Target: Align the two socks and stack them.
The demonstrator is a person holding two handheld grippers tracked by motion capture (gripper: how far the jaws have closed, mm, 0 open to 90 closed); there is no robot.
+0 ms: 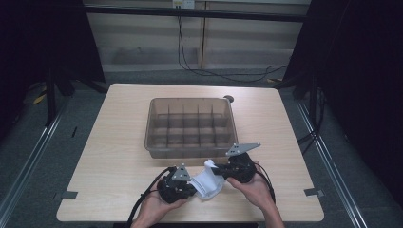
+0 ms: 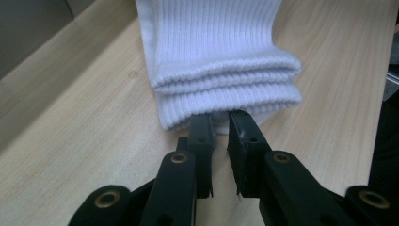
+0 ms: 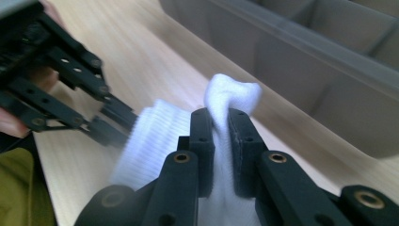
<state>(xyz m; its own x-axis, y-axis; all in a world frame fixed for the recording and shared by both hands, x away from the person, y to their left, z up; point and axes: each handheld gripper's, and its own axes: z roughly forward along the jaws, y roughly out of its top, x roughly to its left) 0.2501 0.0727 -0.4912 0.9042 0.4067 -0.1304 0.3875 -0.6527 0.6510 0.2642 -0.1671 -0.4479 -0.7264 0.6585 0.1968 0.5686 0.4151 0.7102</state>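
A white ribbed sock (image 1: 209, 185) lies folded on the wooden table (image 1: 114, 156), just in front of the bin. My left gripper (image 2: 221, 121) comes at it from the left, and its two jaws stand nearly together with their tips pinched on the lower edge of the thick cuff (image 2: 226, 77). My right gripper (image 3: 220, 117) is shut on the sock's other end, and a bunched knob of white cloth (image 3: 234, 94) sticks up between its jaws. In the high view the left gripper (image 1: 192, 183) and right gripper (image 1: 214, 170) face each other across the sock.
A brown translucent bin (image 1: 190, 152) with several divided compartments stands mid-table, close behind the grippers; its near wall (image 3: 306, 70) runs right beside the right gripper. The table's front edge lies just below the person's hands (image 1: 157, 206). Cables trail on the floor beyond.
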